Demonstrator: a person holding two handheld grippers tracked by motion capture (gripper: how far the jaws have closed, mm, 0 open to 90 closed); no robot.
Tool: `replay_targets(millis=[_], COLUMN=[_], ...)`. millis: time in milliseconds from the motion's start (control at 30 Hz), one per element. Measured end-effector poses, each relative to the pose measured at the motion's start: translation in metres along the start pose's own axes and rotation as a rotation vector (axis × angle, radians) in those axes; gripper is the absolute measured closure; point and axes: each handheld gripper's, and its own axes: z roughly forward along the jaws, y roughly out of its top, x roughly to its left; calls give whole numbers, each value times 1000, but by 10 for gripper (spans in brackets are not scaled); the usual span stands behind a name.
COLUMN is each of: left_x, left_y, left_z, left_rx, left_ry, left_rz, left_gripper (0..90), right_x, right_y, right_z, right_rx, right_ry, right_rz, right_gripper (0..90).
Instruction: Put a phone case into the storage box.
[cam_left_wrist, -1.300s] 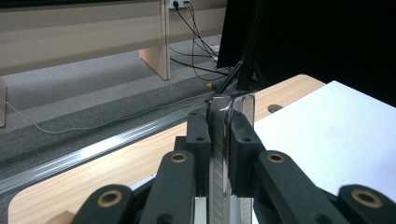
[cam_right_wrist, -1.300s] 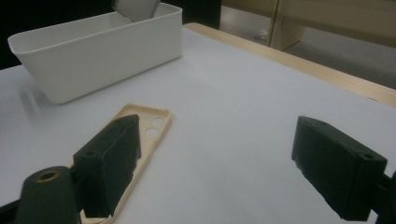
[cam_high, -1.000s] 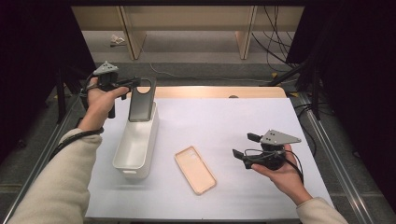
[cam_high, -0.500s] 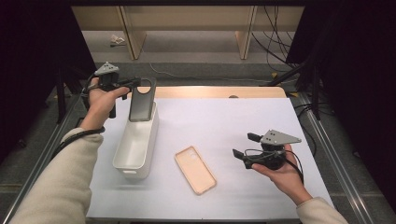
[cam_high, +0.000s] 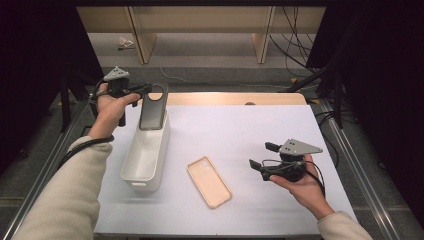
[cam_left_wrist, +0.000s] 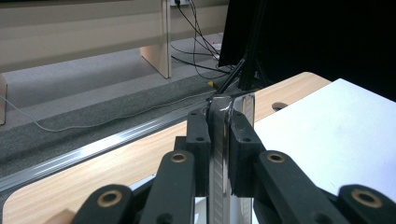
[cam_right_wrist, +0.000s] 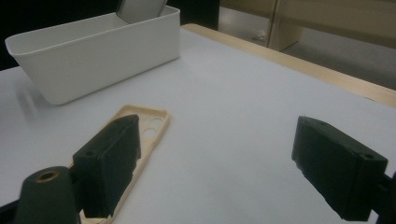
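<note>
At upper left of the high view, the left gripper (cam_high: 141, 92) is clamped on the top edge of a dark phone (cam_high: 151, 112), standing it tilted at the far end of the white bin (cam_high: 145, 172). Lower right, the right gripper (cam_high: 261, 155) hovers with jaws wide and empty, a beige case (cam_high: 209, 181) lying on the table between bin and gripper. The phone seems mid-transfer; next it likely has to be lifted clear of the bin toward the case without slipping.

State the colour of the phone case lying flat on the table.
The phone case is a pale beige, peach-like tone; the high view shows it best.

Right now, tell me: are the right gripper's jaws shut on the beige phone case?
No, the right gripper stands open above the table, and the beige phone case lies flat, untouched.
</note>
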Motion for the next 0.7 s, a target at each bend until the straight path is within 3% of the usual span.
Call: replay_targets(millis=[700], left_x=[4], left_y=[-10], left_z=[7], left_rx=[19], left_ry=[11], left_rz=[-15], left_gripper=[805], right_x=[0], right_y=[0], right_z=[0], right_rx=[1], right_ry=[1], right_rz=[-1], right_gripper=[165])
